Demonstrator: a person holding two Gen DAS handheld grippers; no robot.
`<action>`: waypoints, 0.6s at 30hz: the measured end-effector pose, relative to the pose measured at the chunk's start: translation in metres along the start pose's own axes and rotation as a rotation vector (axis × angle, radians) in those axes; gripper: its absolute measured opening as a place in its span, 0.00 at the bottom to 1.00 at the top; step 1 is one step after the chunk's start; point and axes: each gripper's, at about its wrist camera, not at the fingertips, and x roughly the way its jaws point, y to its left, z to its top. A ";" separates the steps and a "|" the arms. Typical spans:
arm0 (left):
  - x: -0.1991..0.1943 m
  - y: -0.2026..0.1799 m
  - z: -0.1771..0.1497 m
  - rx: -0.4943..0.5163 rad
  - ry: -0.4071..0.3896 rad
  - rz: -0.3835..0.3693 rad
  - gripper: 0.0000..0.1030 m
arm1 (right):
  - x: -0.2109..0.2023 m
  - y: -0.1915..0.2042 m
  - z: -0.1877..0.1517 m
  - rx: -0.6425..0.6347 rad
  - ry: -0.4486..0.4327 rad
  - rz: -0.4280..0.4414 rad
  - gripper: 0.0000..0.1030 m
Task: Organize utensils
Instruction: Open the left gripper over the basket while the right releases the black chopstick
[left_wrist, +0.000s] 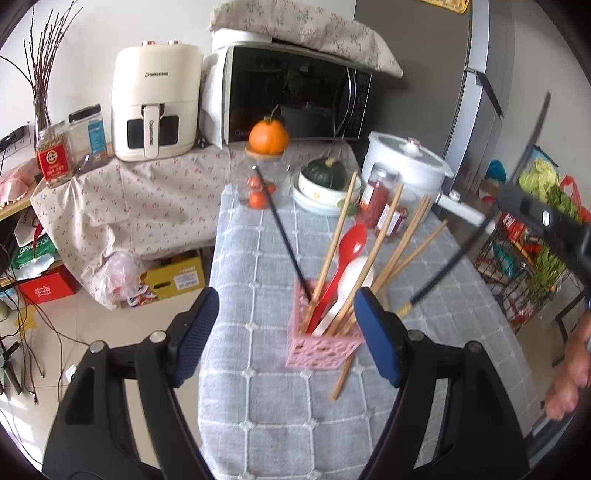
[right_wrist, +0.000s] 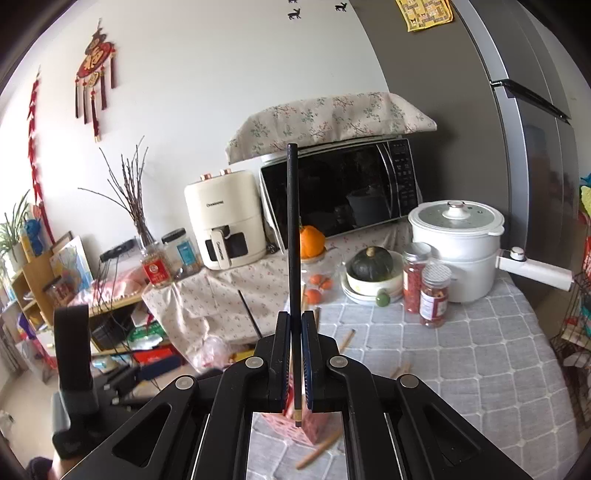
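Note:
A pink lattice holder (left_wrist: 321, 343) stands on the grey checked tablecloth. It holds several wooden chopsticks (left_wrist: 338, 240), one black chopstick (left_wrist: 280, 229), a red spoon (left_wrist: 347, 247) and a white spoon (left_wrist: 351, 284). My left gripper (left_wrist: 286, 328) is open, its blue pads on either side of the holder, just in front of it. My right gripper (right_wrist: 294, 332) is shut on a second black chopstick (right_wrist: 293, 236), held upright above the holder (right_wrist: 291, 424); it shows in the left wrist view (left_wrist: 476, 229) at the right. One wooden chopstick (left_wrist: 341, 376) lies on the cloth beside the holder.
At the back of the table are a glass jar with an orange on top (left_wrist: 268, 138), a bowl with a green squash (left_wrist: 327, 177), two red-filled jars (left_wrist: 376, 195) and a white cooker (left_wrist: 410, 162). A microwave (left_wrist: 295, 96) and air fryer (left_wrist: 155, 107) stand behind. A wire rack (left_wrist: 524, 266) is at right.

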 end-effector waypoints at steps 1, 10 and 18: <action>0.002 0.002 -0.003 0.002 0.014 0.003 0.74 | 0.003 0.002 0.000 0.002 -0.007 0.006 0.06; 0.013 0.020 -0.016 -0.014 0.125 0.011 0.74 | 0.045 0.022 -0.011 0.013 -0.006 0.010 0.06; 0.013 0.014 -0.019 0.011 0.134 0.005 0.79 | 0.075 0.020 -0.026 0.009 0.048 -0.031 0.07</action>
